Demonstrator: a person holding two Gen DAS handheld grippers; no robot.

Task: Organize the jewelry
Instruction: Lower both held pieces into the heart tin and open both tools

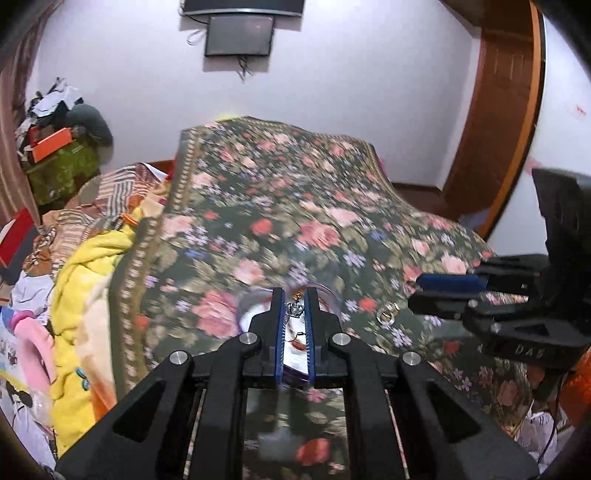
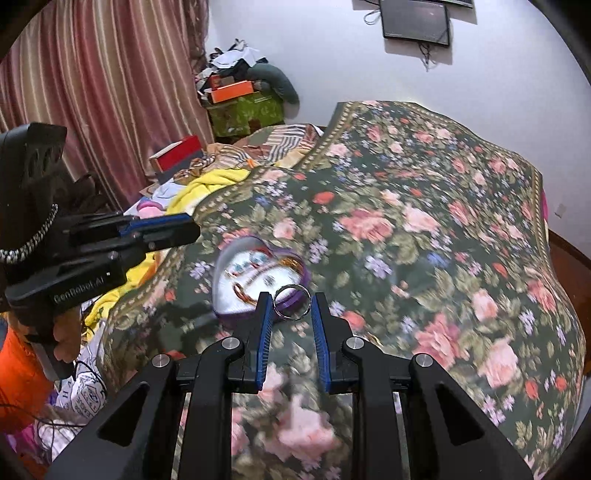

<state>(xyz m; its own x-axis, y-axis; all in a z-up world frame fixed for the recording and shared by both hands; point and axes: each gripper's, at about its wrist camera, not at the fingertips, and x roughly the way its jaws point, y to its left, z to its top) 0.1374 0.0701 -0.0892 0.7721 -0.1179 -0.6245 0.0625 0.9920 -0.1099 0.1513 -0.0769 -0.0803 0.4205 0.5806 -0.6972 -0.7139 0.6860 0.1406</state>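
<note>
Behind left gripper point(image 1: 295, 295), box point(image 1: 251, 306) half-hidden

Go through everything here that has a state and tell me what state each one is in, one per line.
Left gripper: shut on a small silver crown charm.
Right gripper: open, a silver ring between its fingers.
Heart-shaped jewelry box: open, jewelry inside.
Wall screen: off.

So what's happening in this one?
A person is sorting jewelry on a floral bedspread. The left hand-held gripper pinches a small silver crown charm above the heart-shaped box. The right hand-held gripper sits open around a silver ring beside the box.
</note>
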